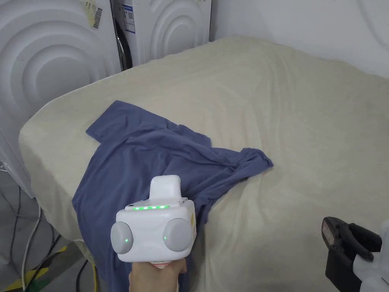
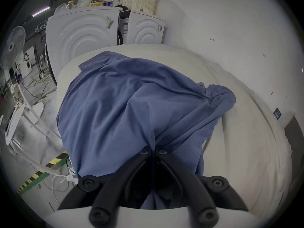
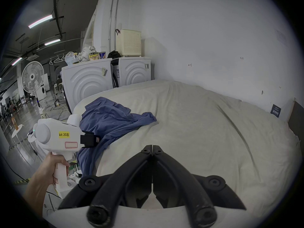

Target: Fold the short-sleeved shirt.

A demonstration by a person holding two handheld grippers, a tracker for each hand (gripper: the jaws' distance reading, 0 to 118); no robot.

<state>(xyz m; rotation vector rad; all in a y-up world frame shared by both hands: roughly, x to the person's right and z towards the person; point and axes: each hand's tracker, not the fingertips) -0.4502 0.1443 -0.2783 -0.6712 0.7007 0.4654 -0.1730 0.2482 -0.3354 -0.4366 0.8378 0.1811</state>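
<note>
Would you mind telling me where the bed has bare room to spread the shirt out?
The bed is bare right of the shirt, out to the wall, and behind it toward the washers. The near-left corner is crowded: the shirt hangs off the edge there, pinched in the left gripper.

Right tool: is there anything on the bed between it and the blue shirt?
Nothing visible. Bare cream bed cover lies between the right tool, jaws closed and empty, and the blue shirt. The left tool is closed on the shirt's near edge, off to the side.
</note>
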